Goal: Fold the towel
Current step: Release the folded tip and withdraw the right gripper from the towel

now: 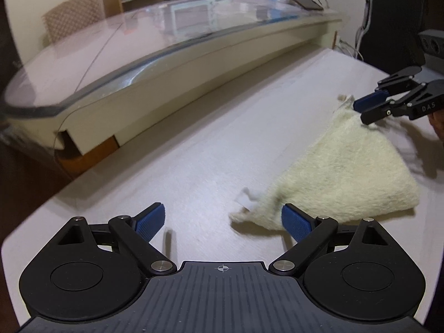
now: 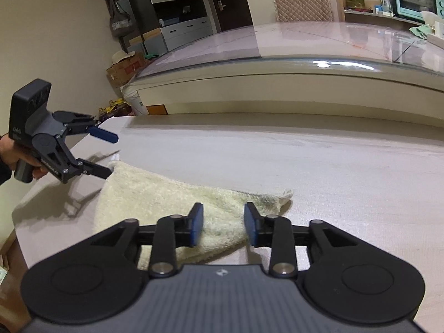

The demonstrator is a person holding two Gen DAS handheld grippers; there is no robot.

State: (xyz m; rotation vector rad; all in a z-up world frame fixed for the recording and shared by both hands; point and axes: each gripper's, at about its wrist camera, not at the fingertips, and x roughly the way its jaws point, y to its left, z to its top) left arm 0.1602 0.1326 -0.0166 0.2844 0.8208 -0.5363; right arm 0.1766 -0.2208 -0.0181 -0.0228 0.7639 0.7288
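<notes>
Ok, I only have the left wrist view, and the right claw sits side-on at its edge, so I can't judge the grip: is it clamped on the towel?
Observer: No. In the right wrist view the right claw has its jaws apart, and the towel lies under the gap, unpinched.
Operator: Is the towel flat there?
Observer: Yes, flat on the table. Its end past the claw shows a hemmed edge, seemingly two layers.
Operator: How near is my left claw to its corner?
Observer: The left claw is wide open, with its lower finger right at the corner. I can't tell whether it is touching.
</notes>
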